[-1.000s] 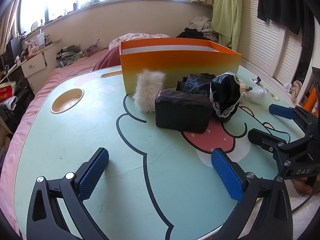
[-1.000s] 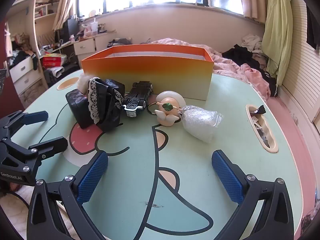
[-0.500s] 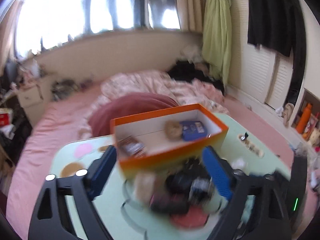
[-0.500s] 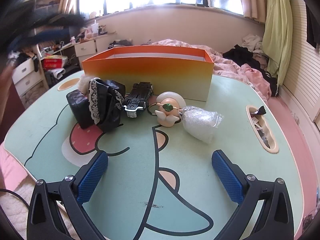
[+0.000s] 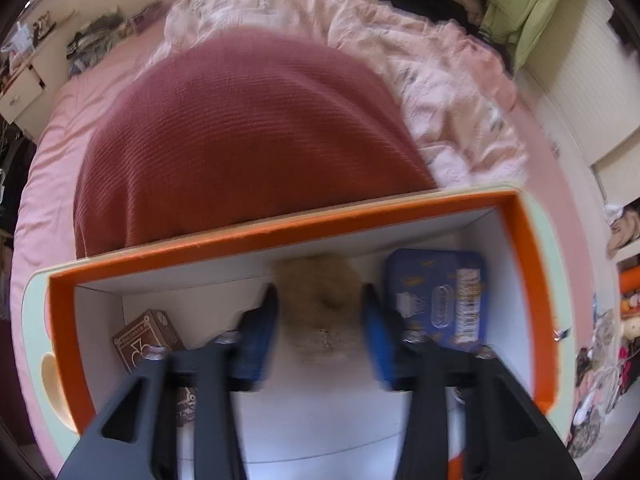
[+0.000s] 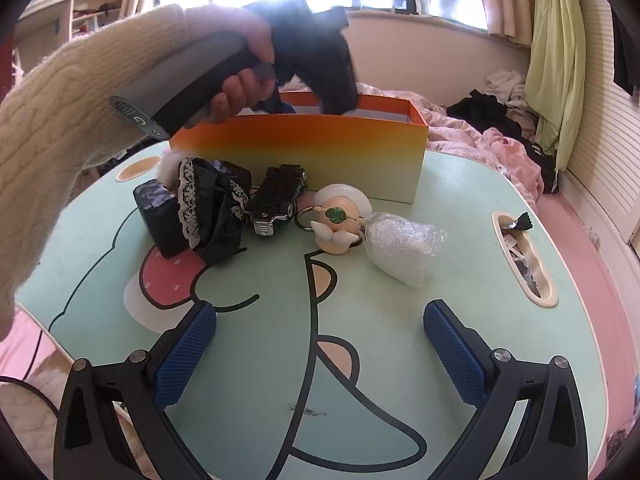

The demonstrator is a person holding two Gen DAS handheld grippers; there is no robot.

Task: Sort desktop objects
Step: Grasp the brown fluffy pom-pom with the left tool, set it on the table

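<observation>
My left gripper [image 5: 320, 296] points down into the orange box [image 5: 280, 236], its jaws closing. A tan furry ball [image 5: 320, 316] fills the gap between the blurred blue pads, which touch its sides. A blue tin [image 5: 440, 296] and a brown card pack [image 5: 144, 336] lie in the box too. In the right wrist view a hand in a cream sleeve holds the left gripper [image 6: 288, 106] over the orange box [image 6: 300, 160]. My right gripper [image 6: 320, 344] hangs open over the table's near part with nothing in it.
In front of the box lie a black pouch [image 6: 160, 216], black lace cloth [image 6: 212, 208], a black toy car [image 6: 280, 200], a round doll keychain [image 6: 338, 220] and a bubble-wrap bundle [image 6: 400, 244]. A slot [image 6: 524, 260] with wrappers is at the right edge.
My left gripper has swung from the table's near side up over the box, tipped downward, and narrowed its jaws around the furry ball. The right gripper has stayed put.
</observation>
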